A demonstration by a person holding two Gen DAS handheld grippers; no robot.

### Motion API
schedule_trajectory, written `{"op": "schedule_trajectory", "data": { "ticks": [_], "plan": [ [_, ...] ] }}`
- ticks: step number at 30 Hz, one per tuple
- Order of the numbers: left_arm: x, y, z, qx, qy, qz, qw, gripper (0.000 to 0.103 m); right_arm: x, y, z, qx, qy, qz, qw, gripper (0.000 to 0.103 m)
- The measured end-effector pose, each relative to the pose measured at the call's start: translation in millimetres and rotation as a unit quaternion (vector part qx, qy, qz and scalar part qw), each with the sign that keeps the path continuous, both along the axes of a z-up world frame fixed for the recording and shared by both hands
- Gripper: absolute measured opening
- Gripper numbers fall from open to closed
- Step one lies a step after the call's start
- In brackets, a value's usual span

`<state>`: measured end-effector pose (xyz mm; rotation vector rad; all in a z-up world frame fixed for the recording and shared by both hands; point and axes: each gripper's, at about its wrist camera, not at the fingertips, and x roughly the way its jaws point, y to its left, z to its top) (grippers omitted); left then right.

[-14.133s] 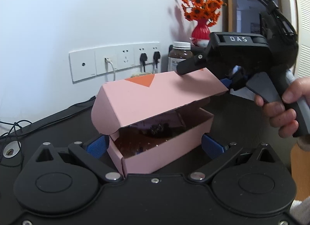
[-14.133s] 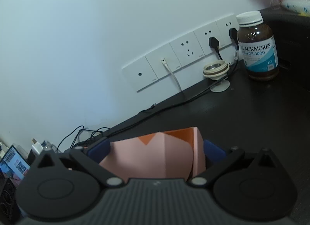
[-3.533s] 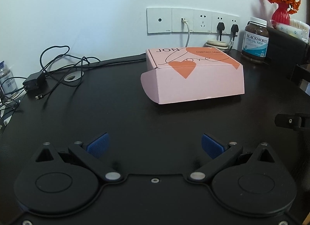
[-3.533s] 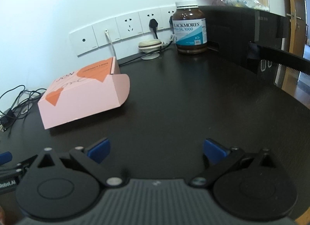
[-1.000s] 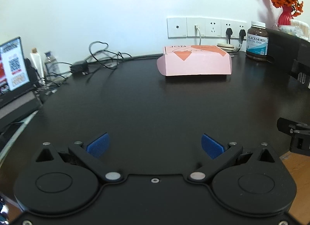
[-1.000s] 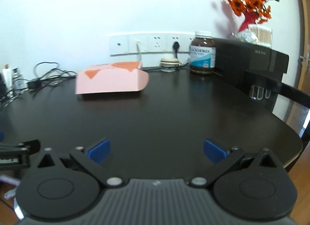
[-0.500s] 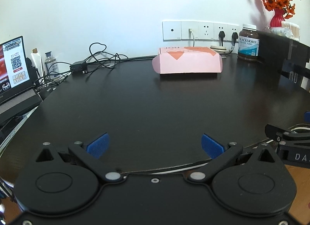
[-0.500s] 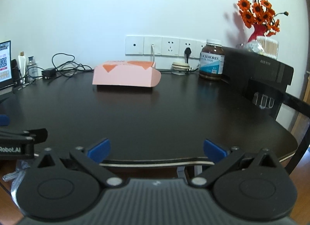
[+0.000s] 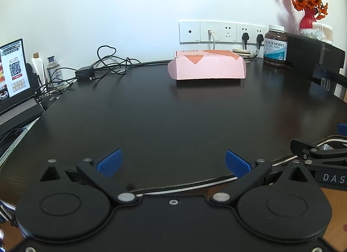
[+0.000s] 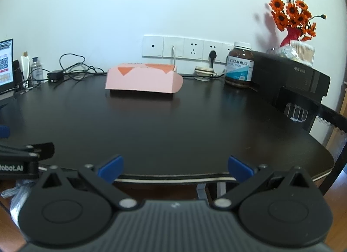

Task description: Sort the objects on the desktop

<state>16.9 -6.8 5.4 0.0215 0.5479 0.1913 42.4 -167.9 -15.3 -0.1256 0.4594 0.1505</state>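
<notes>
A pink cardboard box [image 9: 208, 67] with orange hearts sits closed at the back of the black table [image 9: 162, 121], near the wall sockets; the right wrist view shows the same box [image 10: 143, 80]. My left gripper [image 9: 173, 162] hangs open over the table's front edge, nothing between its blue pads. My right gripper [image 10: 175, 168] is open too, just off the front edge and far from the box. The right gripper's body [image 9: 321, 158] shows at the right of the left wrist view.
A brown supplement bottle [image 9: 275, 45] stands right of the box, beside a black case [image 9: 314, 54] bearing a red vase of orange flowers [image 9: 308, 2]. Tangled cables and a charger [image 9: 102, 67] lie back left. A small screen [image 9: 13, 72] stands far left.
Both grippers have drawn back from the closed box to the table's front edge. The box looks smaller and farther away; it has not moved.
</notes>
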Motion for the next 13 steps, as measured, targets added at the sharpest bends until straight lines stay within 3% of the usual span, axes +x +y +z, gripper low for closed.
{"op": "schedule_trajectory", "data": {
  "ticks": [13],
  "plan": [
    [2.0, -3.3, -0.8, 0.011, -0.001, -0.011, 0.9999, 0.103, 2.5, -1.8, -0.5, 0.005, 0.007, -0.009, 1.0, 0.102]
  ]
}}
